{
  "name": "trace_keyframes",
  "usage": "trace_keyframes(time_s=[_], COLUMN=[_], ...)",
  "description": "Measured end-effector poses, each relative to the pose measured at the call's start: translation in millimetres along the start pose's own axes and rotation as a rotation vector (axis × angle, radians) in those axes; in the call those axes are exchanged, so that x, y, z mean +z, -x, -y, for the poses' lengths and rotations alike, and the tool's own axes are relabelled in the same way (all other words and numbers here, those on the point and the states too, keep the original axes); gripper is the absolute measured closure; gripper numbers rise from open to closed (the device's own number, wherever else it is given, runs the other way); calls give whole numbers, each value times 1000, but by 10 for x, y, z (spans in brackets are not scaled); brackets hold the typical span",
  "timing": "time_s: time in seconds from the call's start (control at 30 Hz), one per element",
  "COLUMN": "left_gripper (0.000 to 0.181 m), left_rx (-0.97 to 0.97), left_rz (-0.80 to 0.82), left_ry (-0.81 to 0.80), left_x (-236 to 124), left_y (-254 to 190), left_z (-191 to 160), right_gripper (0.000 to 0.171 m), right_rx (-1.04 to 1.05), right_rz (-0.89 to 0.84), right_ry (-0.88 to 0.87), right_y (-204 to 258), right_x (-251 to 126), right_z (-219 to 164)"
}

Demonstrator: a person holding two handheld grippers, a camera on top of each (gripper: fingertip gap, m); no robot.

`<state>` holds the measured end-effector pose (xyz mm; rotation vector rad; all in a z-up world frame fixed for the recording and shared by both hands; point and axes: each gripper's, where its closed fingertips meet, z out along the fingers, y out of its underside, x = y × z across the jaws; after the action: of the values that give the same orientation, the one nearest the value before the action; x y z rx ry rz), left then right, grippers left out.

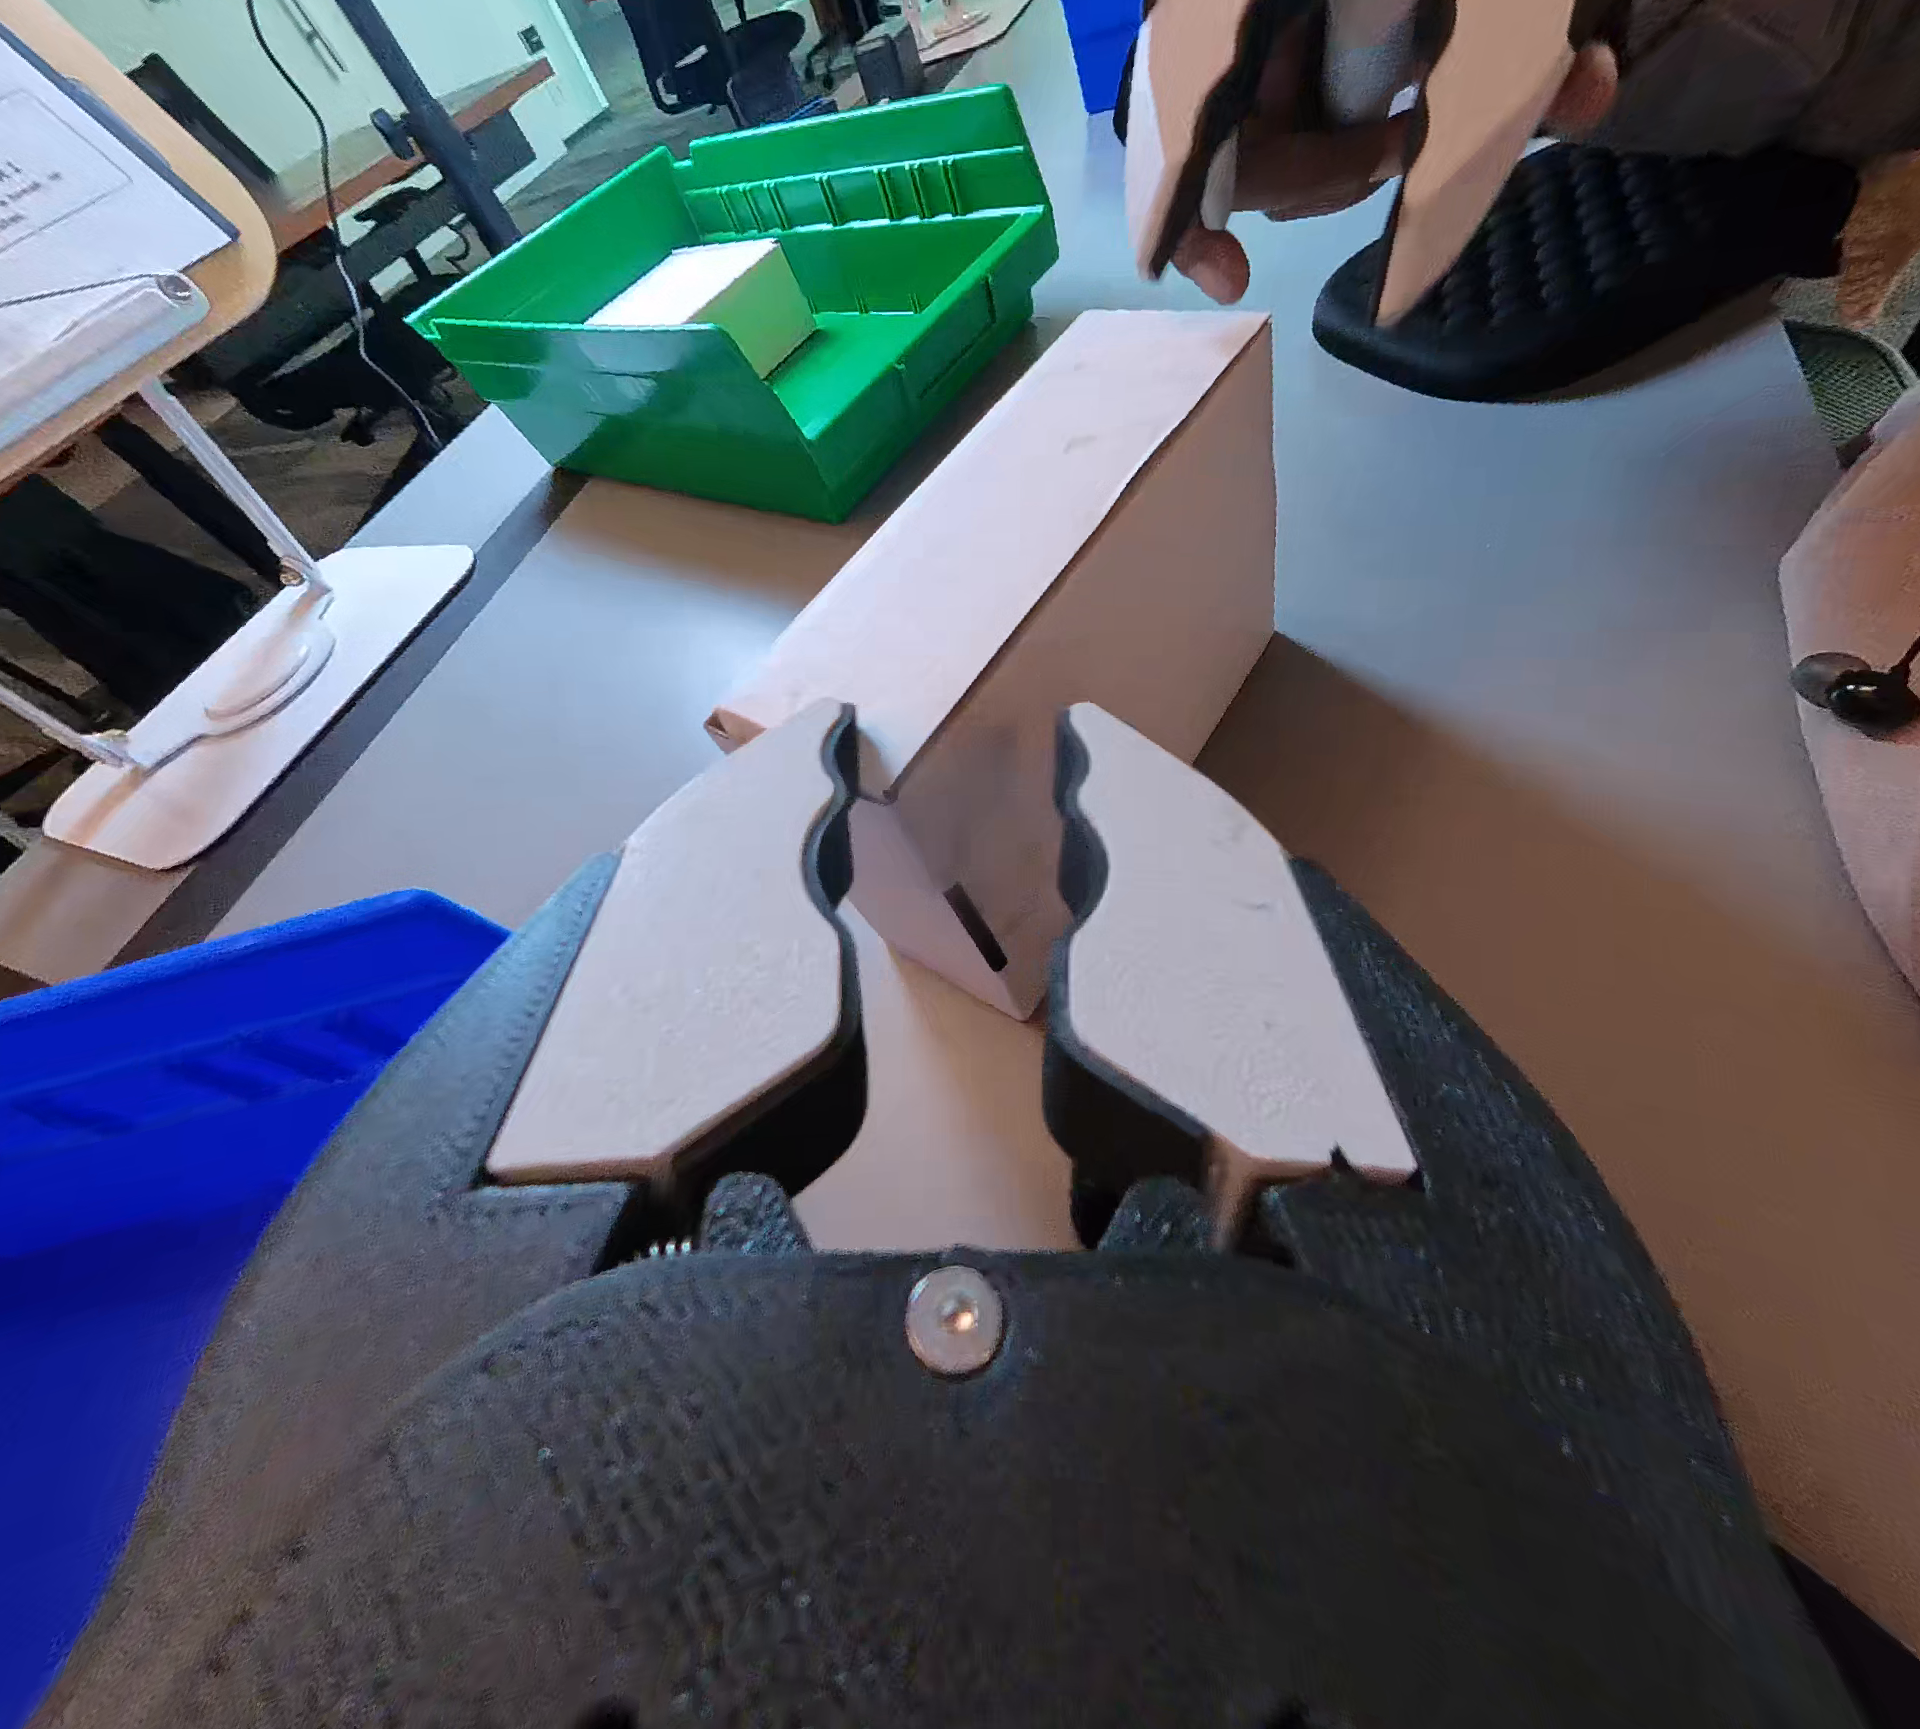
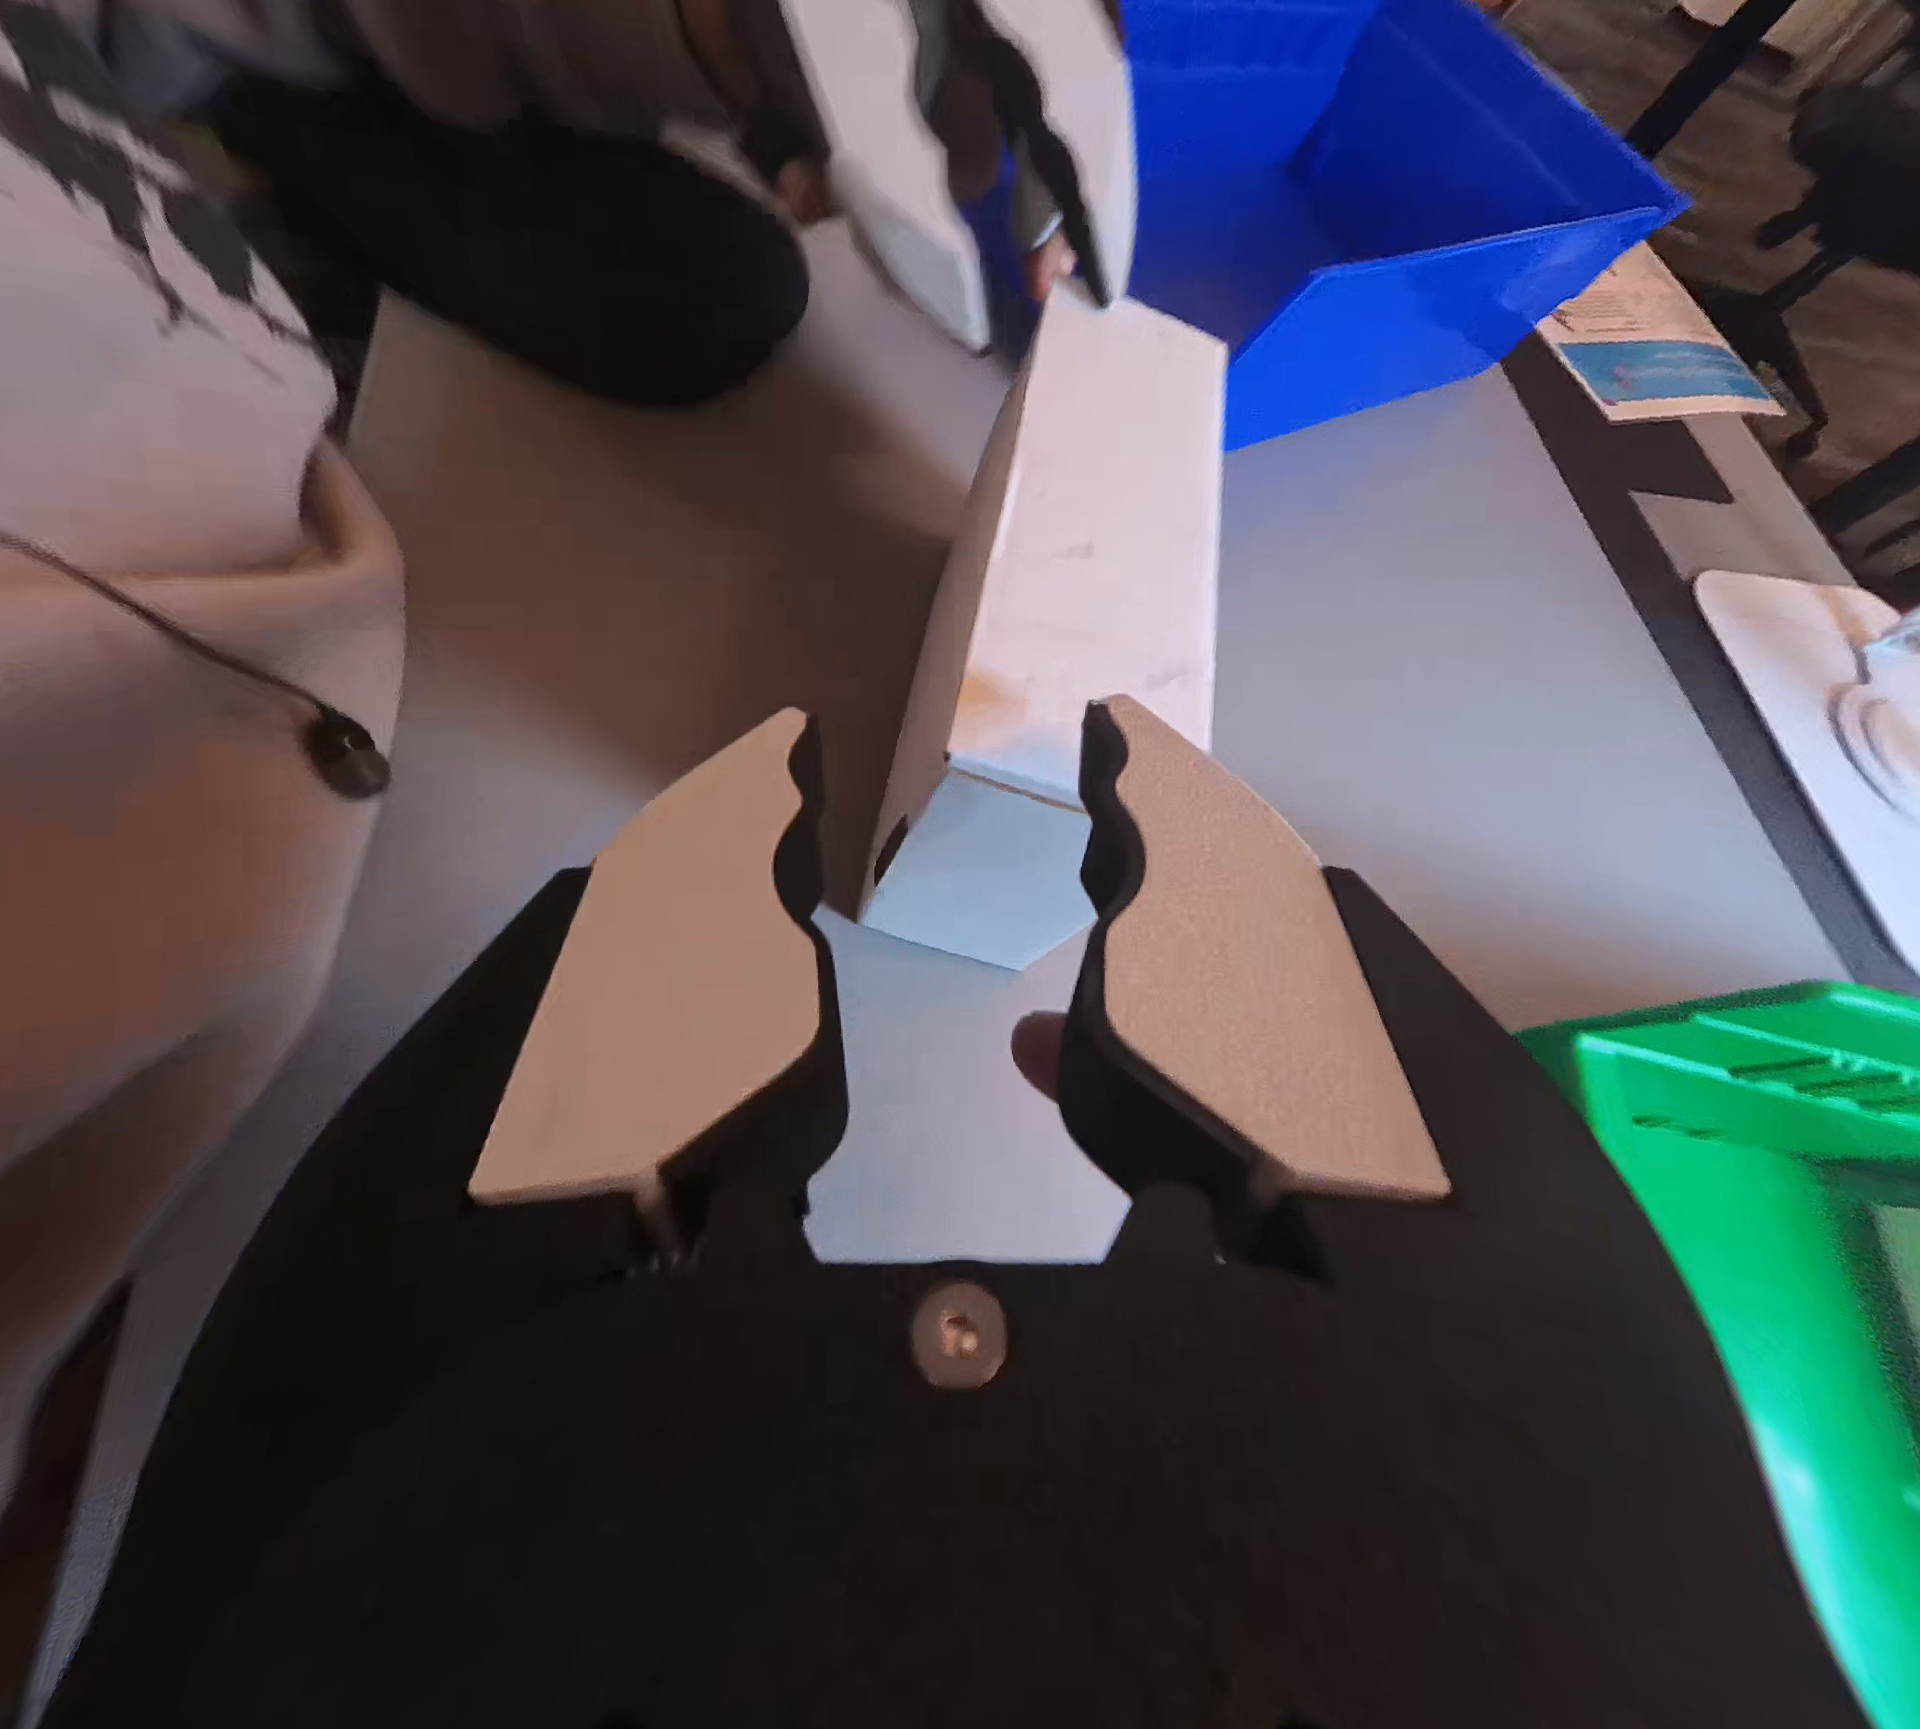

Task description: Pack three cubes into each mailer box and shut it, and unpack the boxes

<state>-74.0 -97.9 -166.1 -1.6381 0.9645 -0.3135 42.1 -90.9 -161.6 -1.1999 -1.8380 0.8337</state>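
Looking forward along the left gripper [image 1: 956, 744], its two pale fingers stand parted, with the near end of a closed white mailer box [image 1: 1049, 557] between them. The left finger's tip [image 1: 821, 744] touches the box's lid edge at the near corner; the other finger sits just beside the box's side wall, and whether it touches cannot be told. The box lies lengthwise on a grey table [image 1: 1507, 640], running away from this gripper. A blue bin [image 1: 156, 1108] sits just to the left of the gripper, at the table's near edge.

Beyond the box stands a green bin [image 1: 644, 391] holding another closed white box [image 1: 717, 297], tilted against the bin's wall. To the left, a white lamp base [image 1: 260, 692] rests on the table edge. Above the far end of the mailer box hangs the right gripper [image 1: 1288, 266], fingers spread, nothing between them, clear of the box.

From the right wrist view, the right gripper [image 2: 945, 744] is moderately open and empty, its fingers hovering over the box's [image 2: 1091, 557] closest end. The box stretches away towards the left gripper [image 2: 1029, 297], one of whose fingertips meets the far corner. Behind that sits the blue bin [image 2: 1403, 329], and a corner of the green bin [image 2: 1714, 1212] shows close at the right. A person's light sleeve [image 2: 156, 744] fills the left side.
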Motion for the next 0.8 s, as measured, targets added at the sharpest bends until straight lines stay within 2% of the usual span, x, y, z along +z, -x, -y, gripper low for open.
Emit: trace_keyframes(time_s=[0.03,0.1,0.2,0.3,0.37,0.43,0.63,0.8], left_gripper=[136,130,130,126,118,110,110,99], left_rx=[-9,-87,-176,-185,-250,-344,-706,-1030], left_rz=[7,-22,-30,-19,-50,-104,-227,-347], left_ry=[-1,-38,-81,-89,-85,-107,-178,-208], left_x=[-15,-63,-122,-156,-173,-192,-167,4], left_y=[9,36,149,188,168,137,164,100], left_z=[-8,33,73,56,28,20,69,81], right_gripper=[122,111,87,96,103,109,109,109], right_rx=[56,149,188,182,66,-96,-748,-1045], right_rz=[-14,-78,-105,-119,-128,-213,-494,-542], right_ry=[-38,-41,61,134,113,78,73,48], right_y=[-59,-220,-258,-239,-249,-326,-400,-328], right_x=[-41,-76,95,294,308,267,89,-12], right_z=[44,36,-120,-251,-200,-112,-3,18])
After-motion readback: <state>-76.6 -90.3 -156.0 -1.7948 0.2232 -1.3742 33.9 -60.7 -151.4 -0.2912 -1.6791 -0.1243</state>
